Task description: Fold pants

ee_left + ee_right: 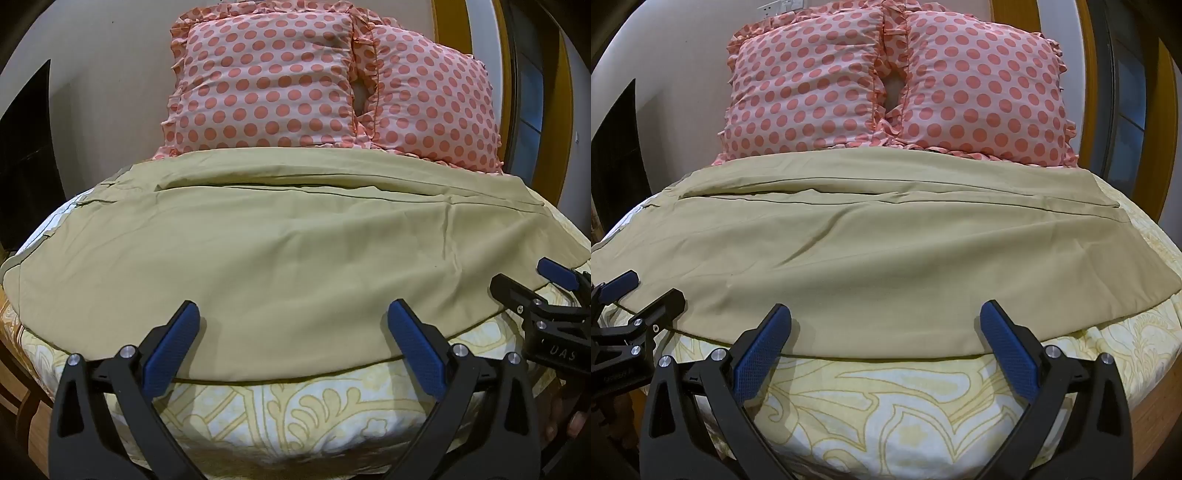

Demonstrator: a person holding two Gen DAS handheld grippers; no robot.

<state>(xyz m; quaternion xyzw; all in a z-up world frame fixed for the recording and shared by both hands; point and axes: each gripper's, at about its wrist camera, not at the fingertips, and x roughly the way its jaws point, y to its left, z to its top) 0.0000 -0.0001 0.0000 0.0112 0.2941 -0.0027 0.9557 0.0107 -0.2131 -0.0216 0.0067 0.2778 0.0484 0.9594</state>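
Note:
Khaki pants (266, 236) lie spread flat across the bed, legs side by side and running left to right; they also show in the right wrist view (849, 243). My left gripper (293, 314) is open and empty, its blue pads just above the pants' near edge. My right gripper (884, 314) is open and empty at the same near edge, further right. Each gripper shows in the other's view: the right gripper (543, 284) at the right side, the left gripper (639, 291) at the left side.
Two pink polka-dot pillows (273, 81) stand at the head of the bed behind the pants. The yellow-patterned bedsheet (295, 413) shows along the near edge. A dark object (26, 155) stands at the left wall. A wooden door frame (1089, 74) is at the right.

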